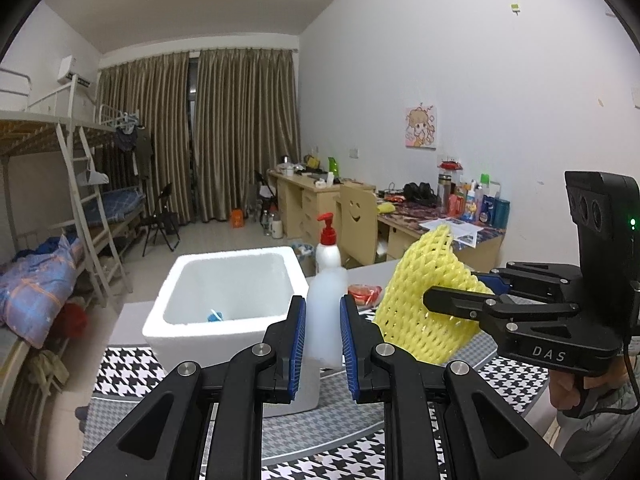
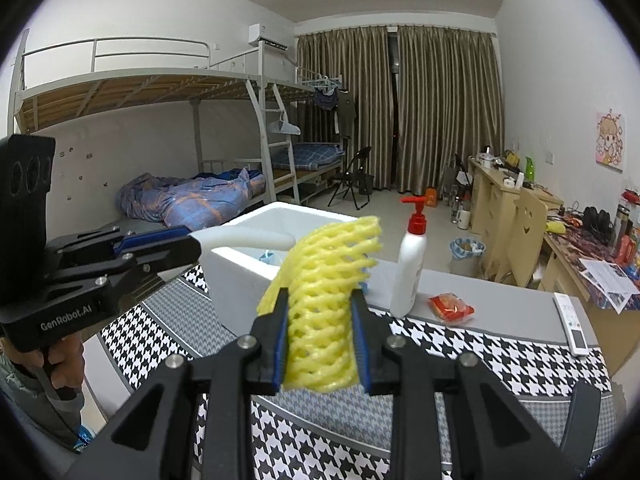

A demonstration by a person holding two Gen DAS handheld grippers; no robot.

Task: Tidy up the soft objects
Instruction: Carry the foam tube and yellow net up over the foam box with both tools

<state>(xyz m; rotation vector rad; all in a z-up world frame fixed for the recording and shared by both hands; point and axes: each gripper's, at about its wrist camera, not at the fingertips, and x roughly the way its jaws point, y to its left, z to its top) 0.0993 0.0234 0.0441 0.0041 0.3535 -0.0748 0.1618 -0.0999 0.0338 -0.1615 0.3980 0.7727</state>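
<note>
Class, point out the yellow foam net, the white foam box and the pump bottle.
yellow foam net point(image 2: 320, 320), right wrist view, mesh middle
white foam box point(image 1: 236, 254), left wrist view, far rim
pump bottle point(image 2: 408, 272), right wrist view, white body

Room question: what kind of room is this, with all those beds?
Most likely a shared dormitory room: metal bunk beds along one wall, a row of study desks along the other, and long curtains at the far end.

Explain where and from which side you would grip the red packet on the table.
Probably from above, pinching across the middle of the red packet: it lies flat on the table, and the bottle stands close beside it, crowding a sideways approach.
</note>
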